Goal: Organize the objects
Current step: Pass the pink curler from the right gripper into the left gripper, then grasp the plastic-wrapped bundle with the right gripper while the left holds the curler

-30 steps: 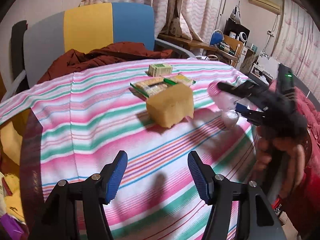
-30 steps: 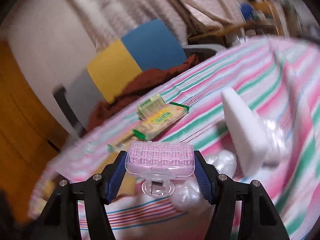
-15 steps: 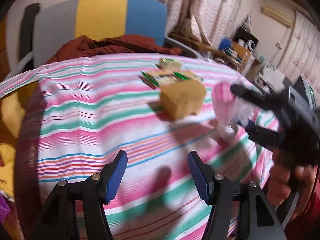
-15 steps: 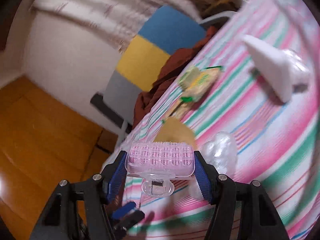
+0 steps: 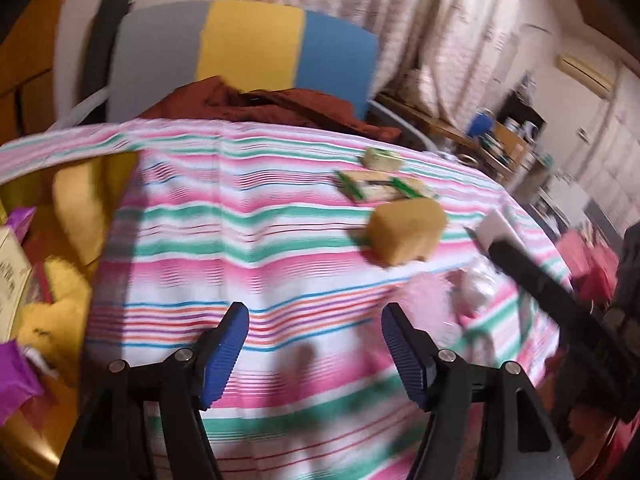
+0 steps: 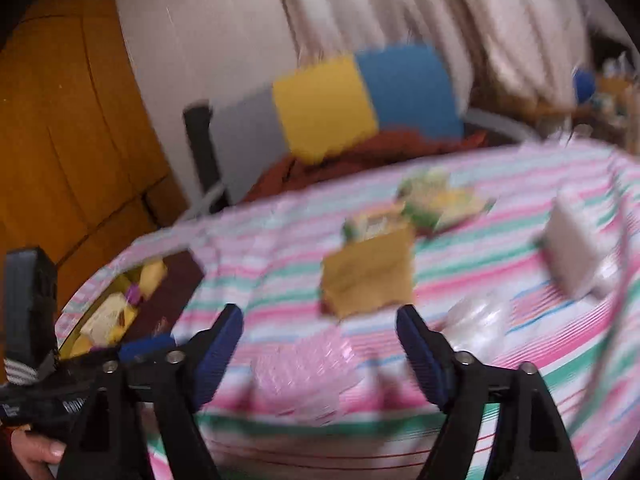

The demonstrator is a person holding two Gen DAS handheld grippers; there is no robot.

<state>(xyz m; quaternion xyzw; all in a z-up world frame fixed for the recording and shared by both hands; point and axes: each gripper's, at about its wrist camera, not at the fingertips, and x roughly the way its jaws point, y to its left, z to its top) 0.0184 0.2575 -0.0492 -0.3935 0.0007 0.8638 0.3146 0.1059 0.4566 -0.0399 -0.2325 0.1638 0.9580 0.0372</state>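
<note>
- Both tongs gape: left tongs (image 5: pixel 314 354), right tongs (image 6: pixel 320 354), gripping nothing.
- Translucent pink plastic clip (image 6: pixel 304 372) lies on the striped-cloth desk (image 5: pixel 240 240), near the tan sponge block (image 5: pixel 406 236).
- Patterned curtains (image 5: pixel 400 20) hang behind a grey-yellow-blue chair (image 5: pixel 248 44).

The tablecloth (image 5: pixel 240 240) is striped pink, white and green, with thin blue and red lines. On it lie a mustard-yellow sponge (image 5: pixel 406 236), a translucent pink clip (image 6: pixel 300 372) (blurred) and green-and-yellow packets (image 5: pixel 380 186). Behind the tablecloth, the chair back (image 5: pixel 248 48) is grey, yellow and blue.
</note>
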